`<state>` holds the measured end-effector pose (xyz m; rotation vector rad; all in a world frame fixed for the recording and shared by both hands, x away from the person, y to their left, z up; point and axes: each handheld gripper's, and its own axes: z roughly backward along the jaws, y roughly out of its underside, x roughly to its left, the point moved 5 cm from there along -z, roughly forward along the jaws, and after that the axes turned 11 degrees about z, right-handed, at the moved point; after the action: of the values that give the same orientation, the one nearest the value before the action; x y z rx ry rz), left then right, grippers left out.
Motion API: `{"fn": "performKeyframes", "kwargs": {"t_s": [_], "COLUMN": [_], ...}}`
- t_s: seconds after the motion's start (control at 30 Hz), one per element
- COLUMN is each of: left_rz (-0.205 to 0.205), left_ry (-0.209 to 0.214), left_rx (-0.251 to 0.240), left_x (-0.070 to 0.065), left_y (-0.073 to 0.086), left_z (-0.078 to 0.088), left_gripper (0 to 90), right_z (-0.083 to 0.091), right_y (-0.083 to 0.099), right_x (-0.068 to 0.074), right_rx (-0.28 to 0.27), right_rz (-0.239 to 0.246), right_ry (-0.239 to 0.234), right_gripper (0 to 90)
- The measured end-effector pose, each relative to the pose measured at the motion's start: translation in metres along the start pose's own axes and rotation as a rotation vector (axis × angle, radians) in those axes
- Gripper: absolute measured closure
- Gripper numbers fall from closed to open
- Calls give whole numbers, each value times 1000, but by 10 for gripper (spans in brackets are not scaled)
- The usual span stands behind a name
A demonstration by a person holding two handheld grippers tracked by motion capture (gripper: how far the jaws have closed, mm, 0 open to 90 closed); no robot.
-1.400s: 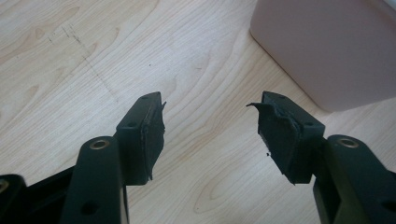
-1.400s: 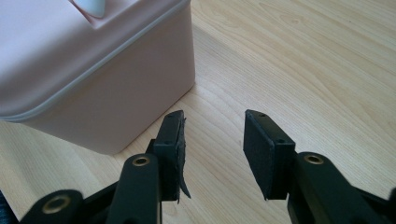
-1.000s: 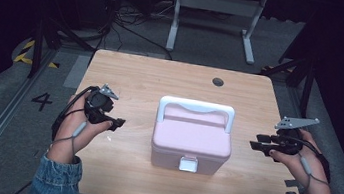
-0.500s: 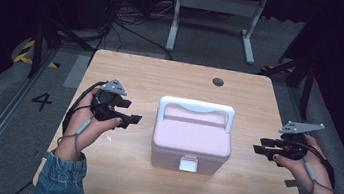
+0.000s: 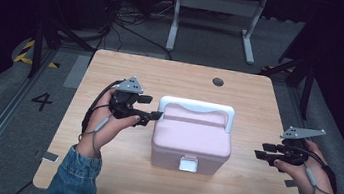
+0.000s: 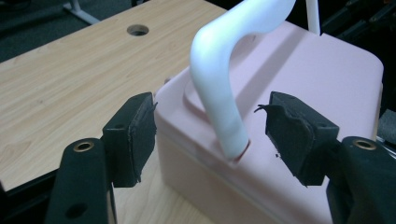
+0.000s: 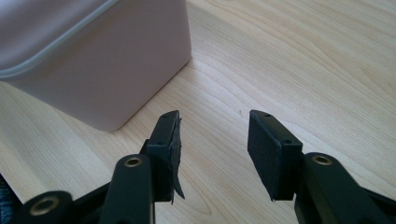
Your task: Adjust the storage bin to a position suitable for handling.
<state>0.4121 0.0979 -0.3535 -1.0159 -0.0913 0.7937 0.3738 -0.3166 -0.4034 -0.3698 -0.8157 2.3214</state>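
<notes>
I am holding my left gripper (image 5: 153, 116) level, pointing across the table (image 5: 113, 69) at the near left end of the one pink box (image 5: 192, 140); its jaws are standing apart and have just been widening, flanking the foot of the box's single white handle (image 6: 224, 79) without pressing it. My right gripper (image 5: 260, 154) is hovering level just off the box's right side, jaws gaping with only bare tabletop between them, having just been opening. The box is sitting mid-table between the two grippers.
</notes>
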Motion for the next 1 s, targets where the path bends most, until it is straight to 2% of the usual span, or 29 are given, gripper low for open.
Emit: {"fn": "performKeyframes", "kwargs": {"t_s": [0.13,0.2,0.3,0.43,0.5,0.53,0.6,0.7,0.77,0.8,0.9,1.0], "left_rz": [-6,8,39,24,21,4,-30,-66,-56,-67,-98,-117], "left_ry": [13,28,28,21,30,21,-34,-95,-77,-77,-99,-104], "left_rx": [2,-9,-23,-35,-49,-43,-36,-49,-81,-83,-62,-56], "left_x": [-2,-2,-2,-5,-9,-11,-14,-16,-18,-19,-21,-23], "left_y": [-1,-2,-4,-6,-7,-8,-8,-10,-13,-15,-17,-18], "left_z": [-9,-17,-26,-37,-42,-44,-46,-43,-38,-37,-38,-37], "left_gripper": [340,341,340,360,413,413,494,590,660,683,686,685], "right_z": [1,1,0,-1,0,1,3,3,3,3,6,11], "right_y": [2,3,4,5,6,6,5,4,4,4,4,3], "right_x": [1,1,1,2,2,2,1,1,2,2,1,0], "right_rx": [2,3,6,8,7,7,-2,-9,-8,-10,-21,-34], "right_rz": [-3,-5,-7,-6,-11,-8,-9,-3,-1,1,1,-1], "right_ry": [-1,3,1,0,0,1,10,13,9,8,14,25], "right_gripper": [554,554,553,552,551,552,559,562,562,562,562,562]}}
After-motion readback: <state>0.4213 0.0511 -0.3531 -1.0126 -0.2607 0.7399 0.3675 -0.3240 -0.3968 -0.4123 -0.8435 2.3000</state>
